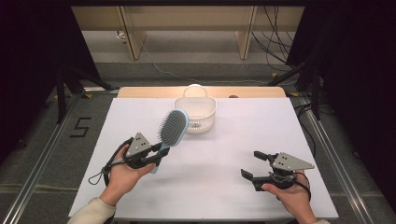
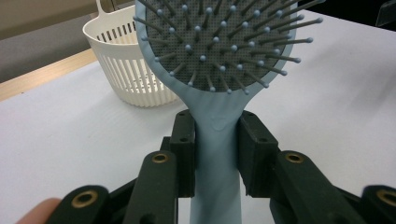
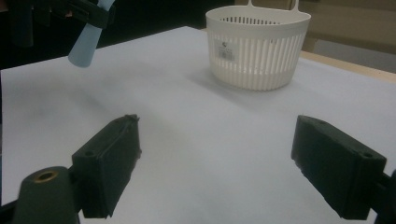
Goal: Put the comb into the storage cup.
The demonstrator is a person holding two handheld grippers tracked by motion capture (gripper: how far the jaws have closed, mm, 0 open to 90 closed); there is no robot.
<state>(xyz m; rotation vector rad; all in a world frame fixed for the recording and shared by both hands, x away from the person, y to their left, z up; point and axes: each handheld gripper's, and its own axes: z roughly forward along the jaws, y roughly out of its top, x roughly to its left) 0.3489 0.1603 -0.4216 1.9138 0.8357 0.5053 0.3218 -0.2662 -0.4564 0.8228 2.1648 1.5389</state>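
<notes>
My left tongs clamp the handle of the pale blue plastic hairbrush, holding it above the white tabletop just before the white slatted plastic basket. My right tongs stand wide apart, holding nothing.

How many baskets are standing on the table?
1: a white slotted plastic basket with a handle stands near the far edge of the white table, beyond the light blue hairbrush. Nothing seems hidden.
</notes>
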